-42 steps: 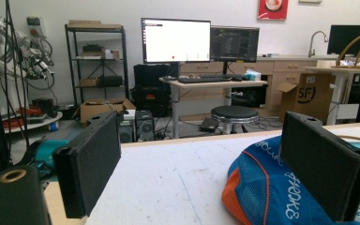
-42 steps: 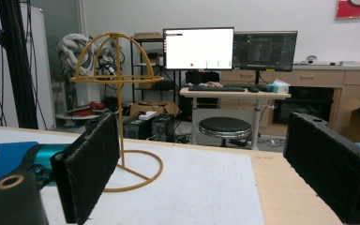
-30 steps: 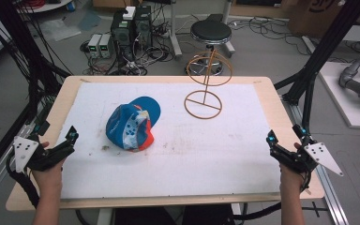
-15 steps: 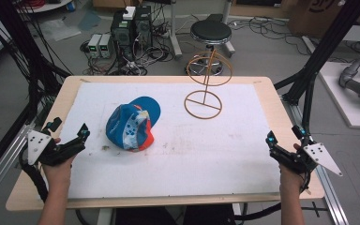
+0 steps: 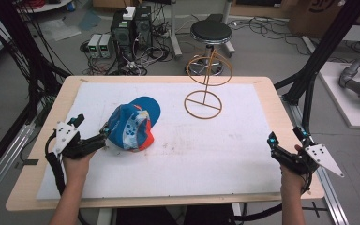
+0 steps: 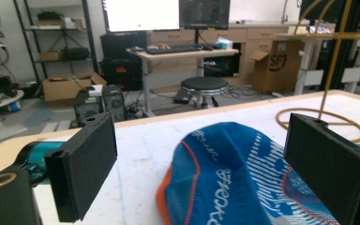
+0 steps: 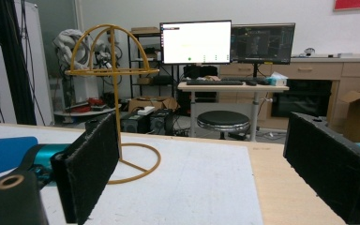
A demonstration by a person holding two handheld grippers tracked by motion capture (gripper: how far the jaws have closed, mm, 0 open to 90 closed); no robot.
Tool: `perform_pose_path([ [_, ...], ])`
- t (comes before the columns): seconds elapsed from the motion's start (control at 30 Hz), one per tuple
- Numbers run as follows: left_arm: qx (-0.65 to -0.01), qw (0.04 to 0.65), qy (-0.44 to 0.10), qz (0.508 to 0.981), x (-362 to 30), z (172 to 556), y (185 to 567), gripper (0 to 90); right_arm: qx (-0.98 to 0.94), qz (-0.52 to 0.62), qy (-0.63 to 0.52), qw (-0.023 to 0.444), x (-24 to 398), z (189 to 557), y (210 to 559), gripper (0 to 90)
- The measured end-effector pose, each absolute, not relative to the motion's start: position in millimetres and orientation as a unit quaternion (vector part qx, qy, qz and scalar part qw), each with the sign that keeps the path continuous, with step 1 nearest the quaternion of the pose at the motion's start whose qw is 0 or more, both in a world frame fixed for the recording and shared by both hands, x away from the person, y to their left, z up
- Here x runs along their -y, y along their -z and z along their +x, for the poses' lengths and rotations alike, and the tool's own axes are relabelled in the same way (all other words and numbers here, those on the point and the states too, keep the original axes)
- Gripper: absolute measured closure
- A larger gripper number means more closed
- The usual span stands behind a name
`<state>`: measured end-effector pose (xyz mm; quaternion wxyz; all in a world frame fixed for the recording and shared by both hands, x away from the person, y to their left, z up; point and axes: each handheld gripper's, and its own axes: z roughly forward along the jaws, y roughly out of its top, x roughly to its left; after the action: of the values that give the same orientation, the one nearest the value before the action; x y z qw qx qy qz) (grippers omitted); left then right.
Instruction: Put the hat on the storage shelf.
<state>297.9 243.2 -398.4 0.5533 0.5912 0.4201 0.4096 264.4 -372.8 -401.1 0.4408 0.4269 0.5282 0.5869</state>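
A blue cap (image 5: 132, 125) with orange trim and white print lies left of centre on the white mat (image 5: 215, 154). My left gripper (image 5: 92, 128) is open at the cap's left edge. In the left gripper view, the cap (image 6: 243, 183) lies just ahead of the left gripper (image 6: 204, 140), between the wide-spread jaws. A gold wire hat stand (image 5: 203, 104) is upright at the back of the mat. My right gripper (image 5: 285, 136) is open and holds nothing near the table's right edge. In the right gripper view, the right gripper (image 7: 201, 154) faces the stand (image 7: 116, 108).
The mat covers a wooden table (image 5: 281, 117). A black stool (image 5: 211, 33) and computer boxes (image 5: 131, 26) sit on the floor behind the table. Black frame posts (image 5: 326, 44) rise at both sides. Bare mat lies between cap and right gripper.
My left gripper has moved forward and to the right, from the table's left edge up to the cap. The right gripper and the cap have stayed put.
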Motion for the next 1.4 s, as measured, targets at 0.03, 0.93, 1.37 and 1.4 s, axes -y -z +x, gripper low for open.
perform_pose_path([
  [0.03, -0.425, 0.544, -0.404, 0.600, -238, 301, 400, 10.3, -0.529, 0.428, -0.586, 0.440, 373, 264, 401, 10.8],
  [0.93, -0.452, 0.472, -0.357, 0.668, -199, 335, 419, 23.4, -0.533, 0.428, -0.582, 0.441, 373, 263, 402, 10.8],
  [1.37, -0.468, 0.454, -0.350, 0.673, -193, 341, 423, 36.4, -0.532, 0.431, -0.582, 0.439, 373, 263, 402, 10.8],
  [1.4, -0.469, 0.454, -0.349, 0.672, -193, 341, 424, 37.4, -0.533, 0.430, -0.581, 0.440, 374, 263, 402, 10.8],
])
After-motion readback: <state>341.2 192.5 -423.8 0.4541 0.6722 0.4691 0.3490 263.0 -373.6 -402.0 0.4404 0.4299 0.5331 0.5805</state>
